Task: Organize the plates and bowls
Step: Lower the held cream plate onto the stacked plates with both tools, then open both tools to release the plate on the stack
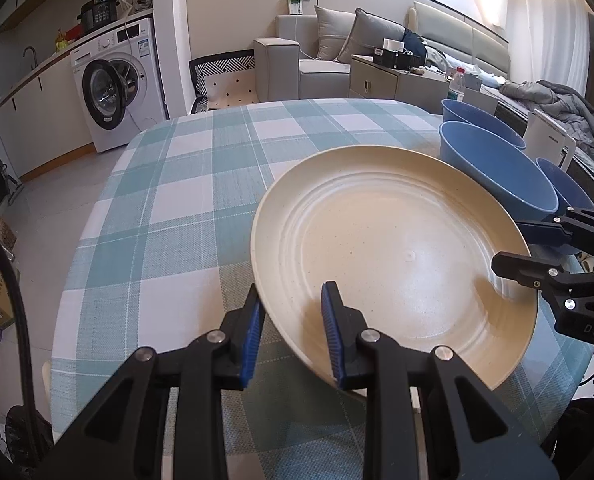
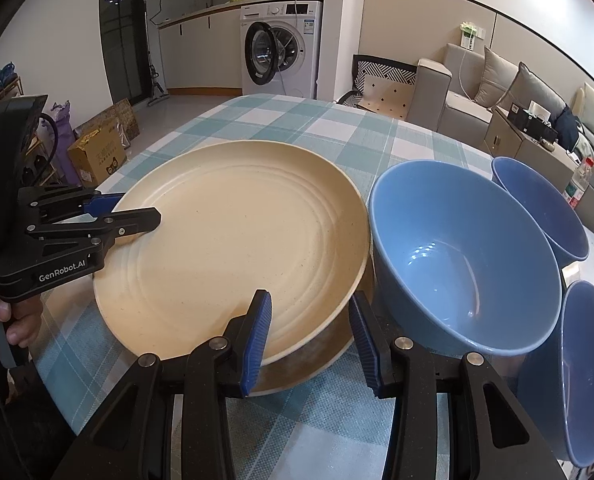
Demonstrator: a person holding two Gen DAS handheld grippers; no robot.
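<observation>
A wide cream plate hangs tilted just above the checked tablecloth. My left gripper is shut on its near-left rim, one blue pad inside the plate and one under it. My right gripper is shut on the opposite rim. Under the lifted plate, the right wrist view shows the edge of a second, darker plate lying on the cloth. Three blue bowls stand to the right: a large one, one behind it and one nearer.
A person's hand grips the left tool's handle. A white appliance stands behind the bowls at the table's right edge. Beyond the table are a washing machine, a grey sofa and cardboard boxes on the floor.
</observation>
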